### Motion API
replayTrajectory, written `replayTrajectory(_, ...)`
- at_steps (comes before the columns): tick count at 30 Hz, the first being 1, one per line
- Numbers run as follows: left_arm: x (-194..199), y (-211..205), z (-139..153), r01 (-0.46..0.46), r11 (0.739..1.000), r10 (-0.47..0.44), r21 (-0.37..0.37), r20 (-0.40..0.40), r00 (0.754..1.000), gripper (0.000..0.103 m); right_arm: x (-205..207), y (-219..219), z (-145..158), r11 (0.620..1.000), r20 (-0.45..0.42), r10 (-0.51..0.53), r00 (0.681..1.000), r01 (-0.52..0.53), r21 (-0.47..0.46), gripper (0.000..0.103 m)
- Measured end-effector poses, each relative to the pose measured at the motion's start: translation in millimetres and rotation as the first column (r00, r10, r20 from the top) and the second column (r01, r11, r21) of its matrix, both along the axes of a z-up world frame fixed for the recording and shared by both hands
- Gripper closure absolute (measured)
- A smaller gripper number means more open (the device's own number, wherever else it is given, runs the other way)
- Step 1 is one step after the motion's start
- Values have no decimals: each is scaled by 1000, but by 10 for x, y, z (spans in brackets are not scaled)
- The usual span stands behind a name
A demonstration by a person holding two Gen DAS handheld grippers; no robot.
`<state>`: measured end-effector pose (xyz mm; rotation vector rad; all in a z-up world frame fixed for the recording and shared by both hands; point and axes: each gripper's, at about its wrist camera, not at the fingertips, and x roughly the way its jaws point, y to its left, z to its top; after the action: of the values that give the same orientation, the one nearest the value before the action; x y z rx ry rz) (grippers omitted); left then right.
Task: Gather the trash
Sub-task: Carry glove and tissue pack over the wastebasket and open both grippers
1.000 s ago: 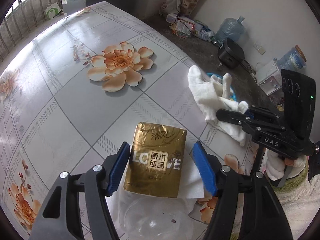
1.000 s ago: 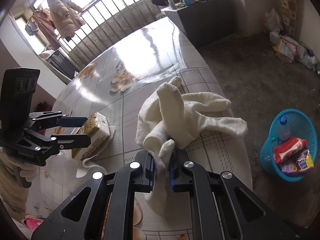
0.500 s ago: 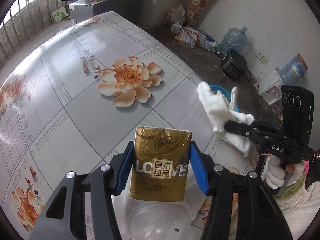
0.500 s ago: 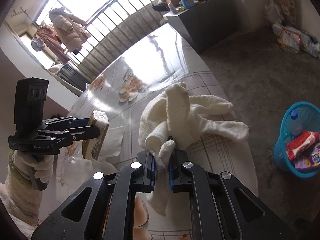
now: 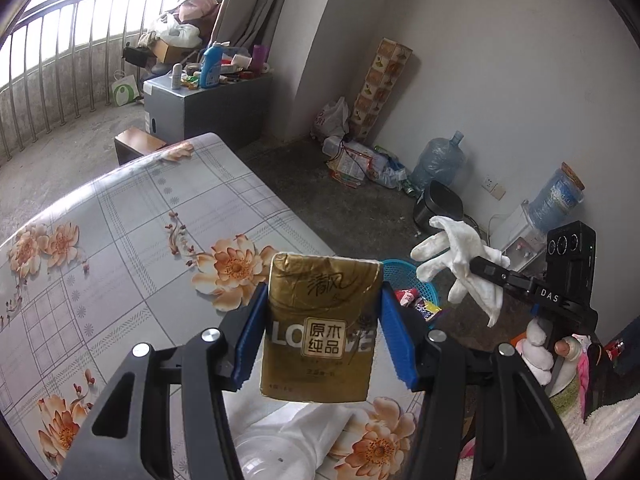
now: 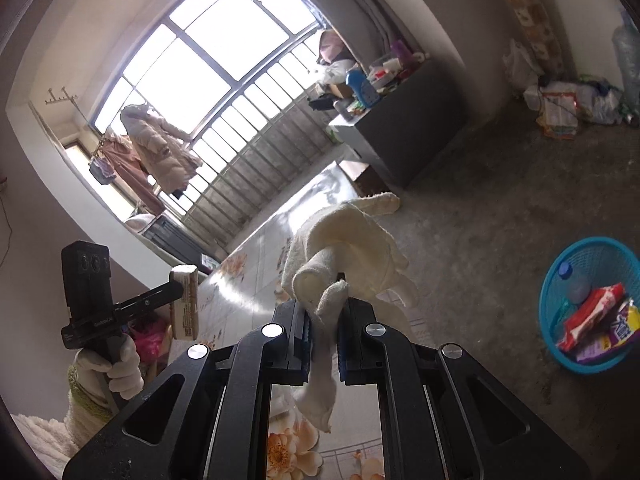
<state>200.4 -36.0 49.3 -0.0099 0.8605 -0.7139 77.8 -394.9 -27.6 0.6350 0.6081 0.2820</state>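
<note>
Gold tissue pack (image 5: pixel 320 328) is riding clear of the floral table (image 5: pixel 120 216), clamped between the left gripper (image 5: pixel 320 336) pads. White glove (image 6: pixel 344 252) is dangling pinched in the right gripper (image 6: pixel 322 340). Blue basket (image 6: pixel 592 304) is sitting on the floor at 3 o'clock in the right view, already holding wrappers. Carry both over its rim before letting go; the limp glove may snag.

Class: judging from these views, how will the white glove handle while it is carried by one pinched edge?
The white glove probably stays floppy: below the right gripper it hangs limp. It looks light and may swing. Its fuzzy cloth probably resists slipping.
</note>
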Motion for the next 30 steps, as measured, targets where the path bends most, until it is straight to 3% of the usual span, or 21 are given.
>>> replayTrajectory(4,-12,-449,120,77,996,-78,-41,-4,997,50,-236,-494,134,988,15,-153,988,153,-24,95)
replayTrajectory(10,82,-1476,-50,222,974,-226,-49,-129,966,50,-458,-1041,-115,946,-82,-324,943,325,-4,94)
replayTrajectory(15,128,-2400,-533,307,952,-291,19,-271,918,50,-455,-1286,-500,918,-197,-387,901,396,5,94)
replayTrajectory(21,201,-3362,-1271,370,915,-289,161,-377,880,50,-541,-1665,-735,883,-249,-440,863,466,56,94)
replayTrajectory(26,335,-3891,-1800,365,901,-258,234,-388,885,46,-567,-1861,-902,865,-291,-455,842,496,81,94)
replayTrajectory(30,450,-3978,-2020,352,893,-228,281,-391,892,45,-555,-1961,-1029,856,-322,-456,830,507,96,94)
